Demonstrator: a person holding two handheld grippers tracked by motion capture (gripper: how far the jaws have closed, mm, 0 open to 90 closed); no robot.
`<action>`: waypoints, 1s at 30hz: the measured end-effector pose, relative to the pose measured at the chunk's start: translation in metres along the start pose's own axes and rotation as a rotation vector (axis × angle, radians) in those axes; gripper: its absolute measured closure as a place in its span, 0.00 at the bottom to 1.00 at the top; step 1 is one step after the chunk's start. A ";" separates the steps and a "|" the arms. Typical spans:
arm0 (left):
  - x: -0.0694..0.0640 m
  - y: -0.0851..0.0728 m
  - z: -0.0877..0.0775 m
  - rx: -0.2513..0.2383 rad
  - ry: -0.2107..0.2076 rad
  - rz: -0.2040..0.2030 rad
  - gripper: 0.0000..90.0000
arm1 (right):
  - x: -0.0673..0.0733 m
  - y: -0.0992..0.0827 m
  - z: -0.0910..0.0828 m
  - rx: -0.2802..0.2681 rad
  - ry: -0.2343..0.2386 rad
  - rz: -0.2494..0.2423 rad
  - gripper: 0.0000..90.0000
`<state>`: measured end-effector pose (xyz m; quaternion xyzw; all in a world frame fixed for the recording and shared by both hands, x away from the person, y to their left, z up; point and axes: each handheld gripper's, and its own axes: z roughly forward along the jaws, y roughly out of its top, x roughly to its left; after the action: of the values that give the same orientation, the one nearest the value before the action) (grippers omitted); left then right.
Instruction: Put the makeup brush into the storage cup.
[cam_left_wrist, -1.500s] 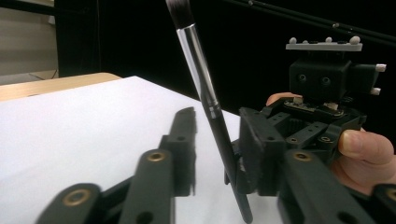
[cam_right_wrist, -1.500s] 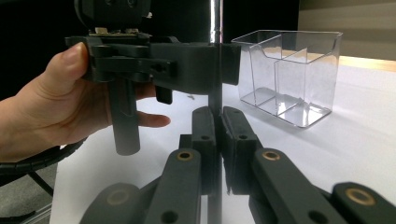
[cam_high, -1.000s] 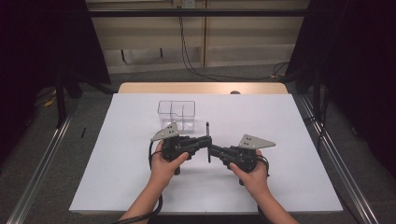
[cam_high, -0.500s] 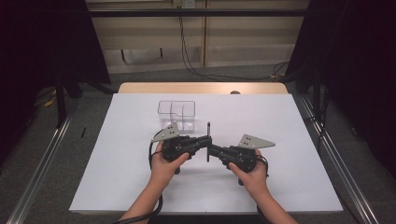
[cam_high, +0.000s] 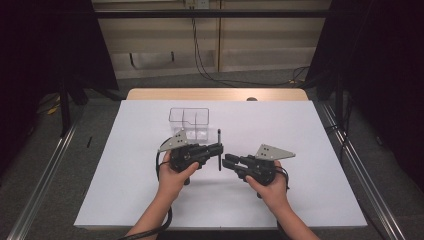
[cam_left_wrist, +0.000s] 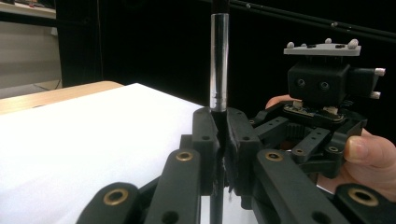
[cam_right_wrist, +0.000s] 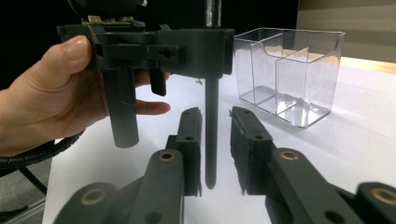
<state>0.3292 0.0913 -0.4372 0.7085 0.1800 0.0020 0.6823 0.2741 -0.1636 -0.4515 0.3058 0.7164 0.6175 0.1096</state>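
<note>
Left gripper (cam_high: 219, 148) fingers clamped together, right gripper (cam_high: 226, 161) fingers just opening, slightly parted

The pen (cam_high: 219, 150) is standing upright between the left claw (cam_high: 219, 148) at nine o'clock and the right claw (cam_high: 227, 162) at four o'clock; the divided box (cam_high: 189, 122) is sitting at eleven o'clock on the worktop (cam_high: 310, 130)

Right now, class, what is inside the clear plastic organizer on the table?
The clear organizer looks empty: through its walls both visible compartments show bare floor. The pen stands outside it, held in the left gripper. The left gripper covers the organizer's near left corner.
</note>
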 end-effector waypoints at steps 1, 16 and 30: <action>0.000 0.000 0.000 0.001 0.002 0.001 0.93 | 0.000 0.000 0.000 0.002 -0.002 -0.002 0.80; 0.000 0.003 -0.003 0.000 0.011 0.008 0.93 | -0.004 0.006 -0.011 -0.009 -0.029 -0.040 0.53; 0.001 0.003 -0.005 0.005 0.026 0.017 0.93 | -0.012 0.007 -0.024 -0.008 -0.023 -0.046 0.27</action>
<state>0.3293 0.0959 -0.4341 0.7116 0.1831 0.0167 0.6781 0.2728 -0.1892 -0.4424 0.2961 0.7193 0.6142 0.1332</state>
